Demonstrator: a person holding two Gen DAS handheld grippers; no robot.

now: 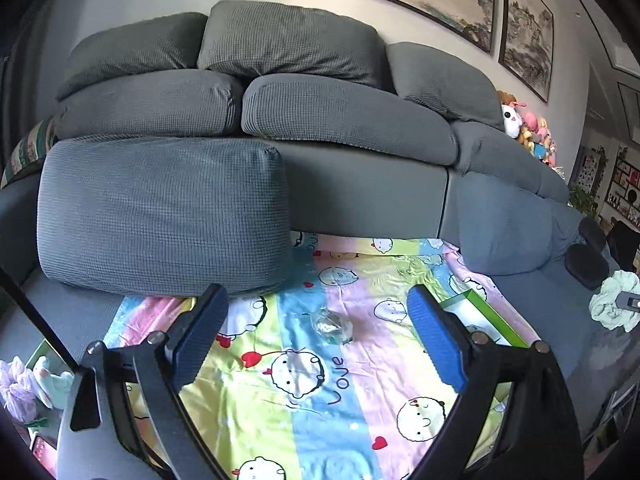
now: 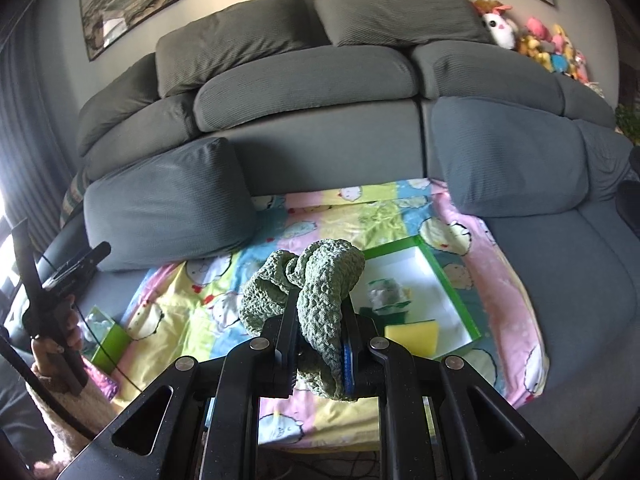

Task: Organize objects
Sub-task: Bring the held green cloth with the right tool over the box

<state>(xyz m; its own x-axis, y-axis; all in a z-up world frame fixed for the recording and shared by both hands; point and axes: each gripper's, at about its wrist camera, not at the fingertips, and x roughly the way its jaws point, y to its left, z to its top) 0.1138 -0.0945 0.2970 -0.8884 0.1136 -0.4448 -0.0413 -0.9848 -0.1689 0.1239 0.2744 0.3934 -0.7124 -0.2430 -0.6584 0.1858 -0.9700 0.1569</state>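
Note:
My right gripper (image 2: 318,316) is shut on a green knitted cloth (image 2: 320,276) and holds it above the cartoon-print sheet (image 2: 192,300). The cloth also shows in the left wrist view (image 1: 614,300) at the far right. A green-rimmed white tray (image 2: 448,280) lies just right of it, with a yellow sponge (image 2: 412,334) and a crumpled clear wrapper (image 2: 386,294) inside. My left gripper (image 1: 316,316) is open above the sheet (image 1: 320,400), its blue pads either side of a small clear plastic item (image 1: 332,326). The tray's corner (image 1: 480,312) sits beyond the right finger.
A grey sofa (image 1: 340,184) with loose cushions (image 1: 160,216) borders the sheet at the back. A second green box (image 2: 106,338) with soft items lies at the left; it also shows in the left wrist view (image 1: 44,376). Plush toys (image 2: 536,40) sit on the sofa's right end.

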